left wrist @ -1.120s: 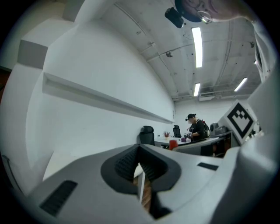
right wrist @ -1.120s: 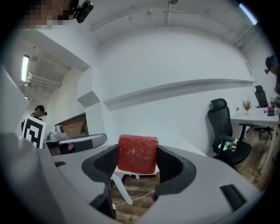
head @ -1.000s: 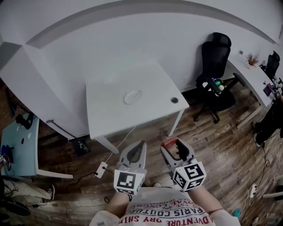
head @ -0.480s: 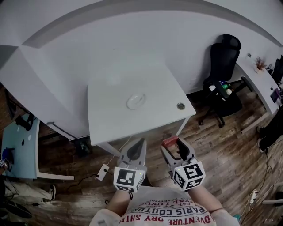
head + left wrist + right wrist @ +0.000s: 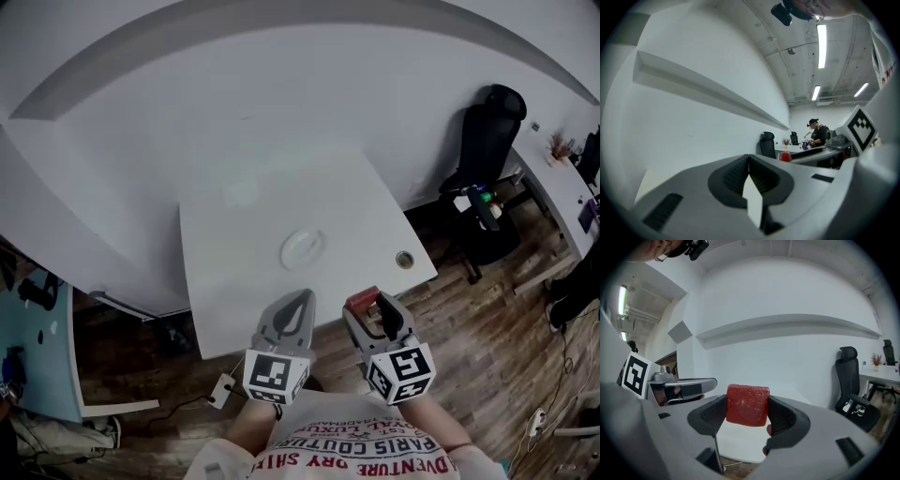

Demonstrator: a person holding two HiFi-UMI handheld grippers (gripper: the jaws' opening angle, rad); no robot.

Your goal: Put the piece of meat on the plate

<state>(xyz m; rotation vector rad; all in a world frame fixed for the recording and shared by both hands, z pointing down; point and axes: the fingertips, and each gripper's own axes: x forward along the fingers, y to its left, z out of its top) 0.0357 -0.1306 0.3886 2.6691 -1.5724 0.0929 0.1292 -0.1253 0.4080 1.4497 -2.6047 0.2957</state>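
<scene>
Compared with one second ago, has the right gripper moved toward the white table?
Yes. The right gripper, holding the meat, moved forward toward the table; its jaws now appear at its edge.

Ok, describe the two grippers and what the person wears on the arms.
The left gripper and right gripper both have light grey, pointed plastic tongs with dark ribbed pads inside. Each carries a white cube with black square markers at its rear. No cables show. The person wears a white shirt with red lettering, and the forearms are bare.

Left gripper (image 5: 749, 161) fingers pressed together, white wall (image 5: 689, 126), black chair (image 5: 766, 143) beyond
</scene>
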